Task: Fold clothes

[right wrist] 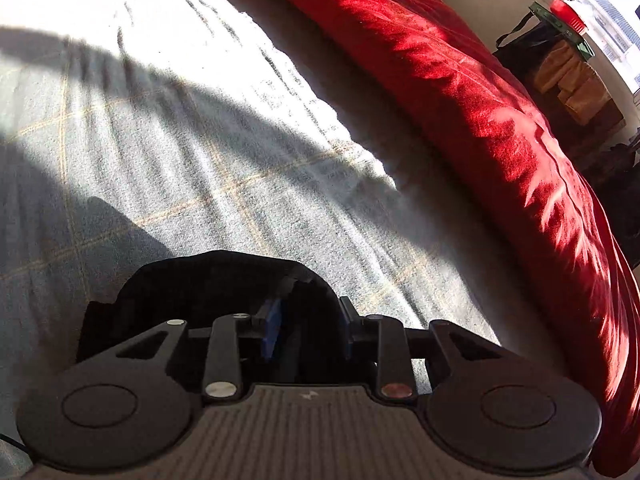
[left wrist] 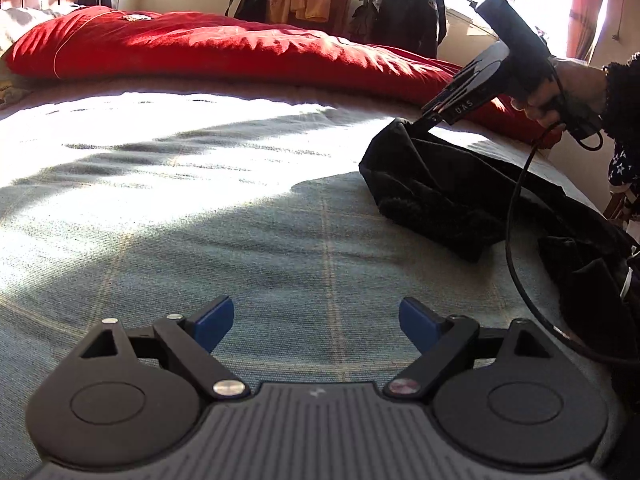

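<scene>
The left tongs (left wrist: 316, 322) hover wide open and empty over the pale blue-grey checked woven bedspread (left wrist: 240, 220). At two o'clock in the left wrist view, the black fleecy garment (left wrist: 452, 200) lies bunched on the bed, one edge lifted. The right tongs (right wrist: 308, 328), in a person's hand (left wrist: 560, 92), stand partly open with that dark cloth between the blue pads (right wrist: 272, 332); whether they press it cannot be told. A long red velvety cushion (left wrist: 224, 50) lies at twelve o'clock.
</scene>
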`<state>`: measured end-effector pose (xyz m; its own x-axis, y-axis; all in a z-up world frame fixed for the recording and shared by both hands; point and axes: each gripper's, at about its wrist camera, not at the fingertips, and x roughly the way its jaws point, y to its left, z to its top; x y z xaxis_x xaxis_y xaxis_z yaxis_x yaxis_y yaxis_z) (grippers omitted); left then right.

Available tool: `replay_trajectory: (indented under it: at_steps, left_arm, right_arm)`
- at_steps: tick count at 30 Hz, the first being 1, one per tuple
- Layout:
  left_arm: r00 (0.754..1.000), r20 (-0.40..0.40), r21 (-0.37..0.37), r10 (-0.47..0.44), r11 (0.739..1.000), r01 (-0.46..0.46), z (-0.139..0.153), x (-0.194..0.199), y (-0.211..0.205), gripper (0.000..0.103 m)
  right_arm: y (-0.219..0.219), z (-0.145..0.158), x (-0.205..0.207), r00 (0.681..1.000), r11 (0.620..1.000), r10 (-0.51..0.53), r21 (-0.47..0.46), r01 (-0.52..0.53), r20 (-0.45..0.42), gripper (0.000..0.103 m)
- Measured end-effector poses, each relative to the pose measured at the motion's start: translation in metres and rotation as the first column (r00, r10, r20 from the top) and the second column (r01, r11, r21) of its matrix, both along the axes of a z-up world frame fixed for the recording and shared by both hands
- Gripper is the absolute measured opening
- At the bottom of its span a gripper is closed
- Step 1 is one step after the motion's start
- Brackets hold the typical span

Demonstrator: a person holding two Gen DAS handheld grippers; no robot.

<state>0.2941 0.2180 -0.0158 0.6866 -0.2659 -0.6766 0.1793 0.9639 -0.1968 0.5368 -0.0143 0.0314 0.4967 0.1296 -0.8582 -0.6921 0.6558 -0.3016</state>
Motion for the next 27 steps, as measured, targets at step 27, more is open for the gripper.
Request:
replay_trajectory:
  at_steps: [27]
  left_arm:
    - [0.995,-0.072,-0.005,-0.066,0.998,0.066,-0.012,0.016,-0.019,0.093]
  right_arm:
    - [0.005,-0.045,-0.164,0.937,0.927,0.348,-0.133,-0.35,-0.036,0.059]
